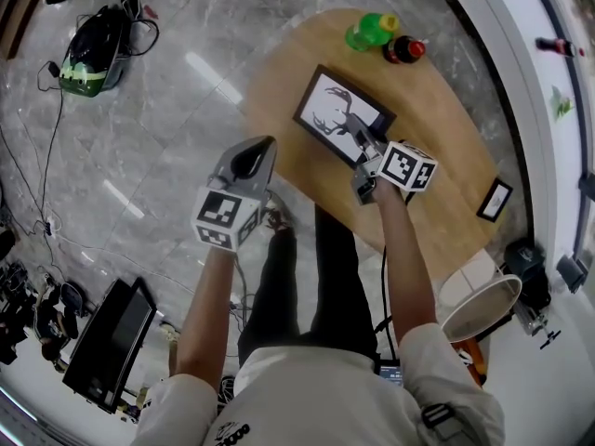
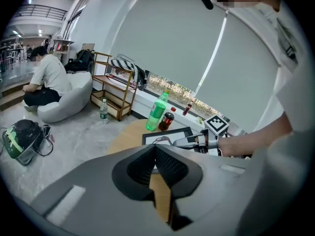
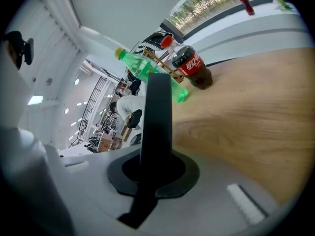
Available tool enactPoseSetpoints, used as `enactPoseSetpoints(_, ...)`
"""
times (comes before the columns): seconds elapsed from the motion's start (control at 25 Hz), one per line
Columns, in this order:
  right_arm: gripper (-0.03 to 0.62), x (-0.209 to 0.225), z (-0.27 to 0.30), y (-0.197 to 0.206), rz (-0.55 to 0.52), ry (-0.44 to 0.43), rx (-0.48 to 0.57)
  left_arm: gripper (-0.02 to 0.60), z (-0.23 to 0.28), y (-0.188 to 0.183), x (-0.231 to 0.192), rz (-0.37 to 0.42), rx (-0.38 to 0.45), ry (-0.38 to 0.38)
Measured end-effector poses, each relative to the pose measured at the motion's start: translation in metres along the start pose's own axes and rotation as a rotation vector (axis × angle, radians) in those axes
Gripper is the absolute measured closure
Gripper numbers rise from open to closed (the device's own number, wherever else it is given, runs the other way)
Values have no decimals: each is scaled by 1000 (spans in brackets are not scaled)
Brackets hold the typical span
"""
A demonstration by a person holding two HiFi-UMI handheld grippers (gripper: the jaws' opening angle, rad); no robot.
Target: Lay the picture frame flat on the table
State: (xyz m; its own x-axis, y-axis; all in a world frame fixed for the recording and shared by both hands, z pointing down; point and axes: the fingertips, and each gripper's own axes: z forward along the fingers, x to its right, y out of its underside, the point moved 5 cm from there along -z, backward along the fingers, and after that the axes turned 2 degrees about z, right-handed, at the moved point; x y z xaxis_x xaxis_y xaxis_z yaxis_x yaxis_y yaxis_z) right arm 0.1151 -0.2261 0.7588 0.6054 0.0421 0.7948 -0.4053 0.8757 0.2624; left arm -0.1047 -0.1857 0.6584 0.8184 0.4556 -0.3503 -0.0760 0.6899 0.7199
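Note:
The picture frame [image 1: 337,114], black-edged with a dark deer print on white, is on the round wooden table [image 1: 437,128], low over the top; I cannot tell whether it lies fully flat. My right gripper [image 1: 358,137] is shut on its near right edge. In the right gripper view the frame [image 3: 157,117] shows edge-on as a black bar clamped in my right gripper [image 3: 156,151]. My left gripper [image 1: 263,145] hangs left of the table over the floor. In its own view my left gripper [image 2: 155,147] is shut on nothing, with the frame [image 2: 165,137] beyond it.
A green bottle [image 1: 370,29] and a cola bottle [image 1: 405,49] stand at the table's far edge. A small black frame [image 1: 495,200] lies near its right rim. A white stool [image 1: 479,305] stands at the right. A helmet bag [image 1: 93,54] and cables lie on the floor.

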Motion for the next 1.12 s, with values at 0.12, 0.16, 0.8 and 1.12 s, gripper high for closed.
enactPoseSetpoints(0.12, 576, 6, 4, 2, 70, -10, 9, 571, 1, 3, 0, 2, -13, 7)
enactPoseSetpoints(0.16, 576, 9, 5, 3, 88, -12, 10, 571, 2, 4, 0, 4, -18, 9)
enactPoseSetpoints(0.8, 563, 35, 11, 8, 235, -21, -2, 571, 4, 20, 4, 8, -64, 17)
enactPoseSetpoints(1.12, 497, 45, 12, 12, 247, 8, -17, 571, 4, 23, 8, 5, -75, 21)
